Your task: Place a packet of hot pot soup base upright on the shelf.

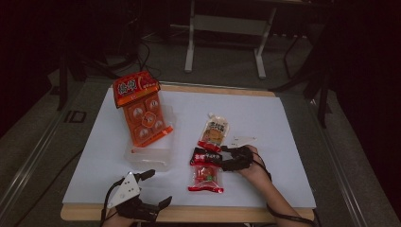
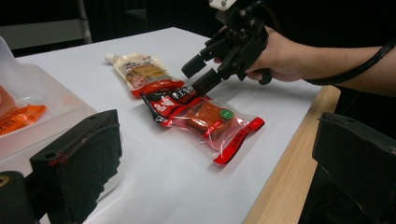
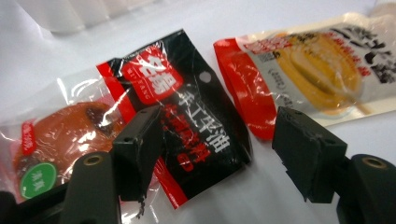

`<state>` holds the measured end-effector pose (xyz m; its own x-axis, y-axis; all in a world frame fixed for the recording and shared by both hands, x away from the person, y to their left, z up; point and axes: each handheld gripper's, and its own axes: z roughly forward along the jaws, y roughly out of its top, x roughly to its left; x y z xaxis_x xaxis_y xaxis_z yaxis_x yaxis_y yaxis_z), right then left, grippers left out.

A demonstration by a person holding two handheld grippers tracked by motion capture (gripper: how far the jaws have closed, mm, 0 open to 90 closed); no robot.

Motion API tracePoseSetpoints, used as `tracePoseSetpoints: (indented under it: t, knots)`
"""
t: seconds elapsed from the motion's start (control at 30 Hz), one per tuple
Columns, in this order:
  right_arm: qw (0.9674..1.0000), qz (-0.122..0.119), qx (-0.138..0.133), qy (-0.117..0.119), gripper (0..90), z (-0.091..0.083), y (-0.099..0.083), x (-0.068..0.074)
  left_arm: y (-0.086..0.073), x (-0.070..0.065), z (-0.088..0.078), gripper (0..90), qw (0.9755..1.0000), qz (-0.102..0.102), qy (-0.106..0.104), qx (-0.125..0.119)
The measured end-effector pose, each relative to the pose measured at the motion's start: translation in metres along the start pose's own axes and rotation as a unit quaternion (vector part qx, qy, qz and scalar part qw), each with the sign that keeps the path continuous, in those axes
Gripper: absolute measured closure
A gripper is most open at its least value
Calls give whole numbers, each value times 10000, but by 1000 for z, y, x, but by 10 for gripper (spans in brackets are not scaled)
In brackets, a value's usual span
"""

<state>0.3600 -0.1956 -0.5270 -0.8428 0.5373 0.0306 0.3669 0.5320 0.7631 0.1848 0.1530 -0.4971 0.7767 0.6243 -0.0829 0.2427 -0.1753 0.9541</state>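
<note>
High view puts our right gripper [image 1: 226, 157] over the small black sachet [image 1: 203, 156], which lies toward the near edge of the table [image 1: 279, 123], overlapping a clear red-trimmed snack packet [image 1: 206, 178]. Its jaws stand wide, one over the sachet and one beside it, gripping nothing. Beyond lies a yellow sauce pouch [image 1: 214, 132]. Our left gripper [image 1: 150, 188] sits at the near left edge, jaws wide and empty, close to a clear plastic tub [image 1: 150, 157] holding an orange snack pack [image 1: 142, 108].

Left tool [image 1: 153, 188] rests low with jaws spread wide; right hand [image 1: 255, 166] extends the right tool [image 1: 226, 156] forward, jaws parted.
</note>
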Motion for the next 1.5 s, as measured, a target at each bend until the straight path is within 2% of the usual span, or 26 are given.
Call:
tracePoseSetpoints:
  t: [0.4,0.53,0.63,0.73,1.03,1.13,1.33,1.5]
  knots:
    - [9997,49,222,-2,334,11,-5,2,-1,0,2,19,10000,-21,-18,48]
    - [9997,-50,239,-94,335,12,-5,6,-1,0,3,19,10000,-14,-12,60]
    - [9996,-25,272,-31,398,13,-5,8,-1,-1,3,19,10000,18,-2,83]
    - [9992,-205,327,-108,441,12,-3,13,-2,-2,3,18,10000,34,-5,84]
    - [9980,-262,569,129,732,12,2,22,-2,-2,5,19,9999,66,-6,126]
    - [9976,-262,614,159,757,13,4,22,-3,-2,5,19,9999,46,7,138]
    - [9976,-20,651,237,841,13,5,23,-3,-1,4,19,9999,50,31,114]
    - [9978,-145,638,75,863,13,8,29,-3,0,4,19,9999,30,19,113]
